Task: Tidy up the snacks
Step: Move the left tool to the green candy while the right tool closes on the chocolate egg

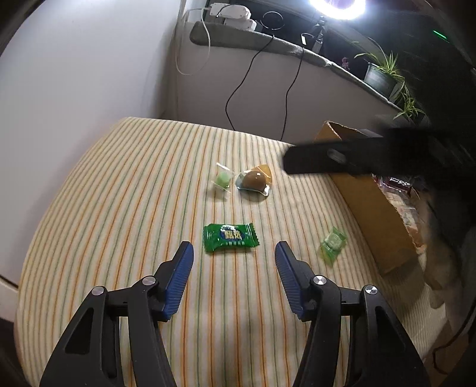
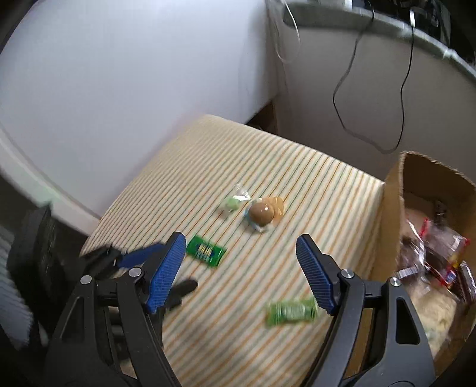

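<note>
Four wrapped snacks lie on the striped cloth (image 1: 119, 208). A dark green candy (image 1: 230, 238) (image 2: 206, 251) lies just ahead of my left gripper (image 1: 234, 245), whose blue pads stand open and touch nothing. Further back are a small clear packet with a pale green sweet (image 1: 223, 178) (image 2: 233, 202) and a brown egg-shaped snack (image 1: 253, 180) (image 2: 261, 212). A light green candy (image 1: 333, 242) (image 2: 291, 311) lies beside the cardboard box (image 1: 372, 208) (image 2: 389, 208). My right gripper (image 2: 240, 241) hangs open above the cloth; its right finger is over that candy. Its blurred black body (image 1: 327, 157) crosses the left wrist view.
The box at the right holds several wrapped snack packs (image 2: 431, 256). A white wall and a sill with hanging black cables (image 1: 238, 89) border the far side. A potted plant (image 1: 383, 74) and a ring light (image 1: 337, 7) stand on the sill. The cloth ends at the left.
</note>
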The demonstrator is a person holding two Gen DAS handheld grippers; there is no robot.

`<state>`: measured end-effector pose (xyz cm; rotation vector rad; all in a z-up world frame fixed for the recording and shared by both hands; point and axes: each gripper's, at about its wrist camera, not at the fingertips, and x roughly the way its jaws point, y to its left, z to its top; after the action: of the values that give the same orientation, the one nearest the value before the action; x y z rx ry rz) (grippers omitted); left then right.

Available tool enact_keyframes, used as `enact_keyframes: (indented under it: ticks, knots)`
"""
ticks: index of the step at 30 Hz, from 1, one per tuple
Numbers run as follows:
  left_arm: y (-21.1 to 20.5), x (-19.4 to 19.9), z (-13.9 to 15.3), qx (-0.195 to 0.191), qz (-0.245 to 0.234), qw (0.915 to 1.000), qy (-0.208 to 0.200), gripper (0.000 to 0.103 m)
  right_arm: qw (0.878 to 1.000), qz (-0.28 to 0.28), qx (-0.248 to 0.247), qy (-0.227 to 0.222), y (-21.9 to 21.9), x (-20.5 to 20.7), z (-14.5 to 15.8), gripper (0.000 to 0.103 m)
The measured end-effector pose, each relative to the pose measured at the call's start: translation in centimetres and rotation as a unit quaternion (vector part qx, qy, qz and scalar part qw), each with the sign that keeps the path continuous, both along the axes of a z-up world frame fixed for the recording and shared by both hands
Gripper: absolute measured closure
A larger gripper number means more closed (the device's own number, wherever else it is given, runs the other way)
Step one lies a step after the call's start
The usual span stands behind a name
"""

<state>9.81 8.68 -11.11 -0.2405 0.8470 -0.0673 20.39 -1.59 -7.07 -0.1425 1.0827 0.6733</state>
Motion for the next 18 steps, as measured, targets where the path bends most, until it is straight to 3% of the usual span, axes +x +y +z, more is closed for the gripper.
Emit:
enact_keyframes:
  ticks: [6,16,18]
  knots:
    - [-0.4,1.3,-0.5,0.012,0.000,0.9999,0.006,0.047,0.998,-0.032,-0.021,0.054,2.0,4.0,-2.9,0.033]
    - [-1.6,2.7,-1.4,0.038,-0.005,0.9990,0.024,0.047,0.995,-0.046,-0.053,0.070,3.0,5.6,-6.6,0.043]
    - [-1.8,2.8,-1.5,0.048,-0.005,0.9985,0.025,0.051,0.995,-0.043,-0.059,0.067,3.3,5.6,-6.9,0.045]
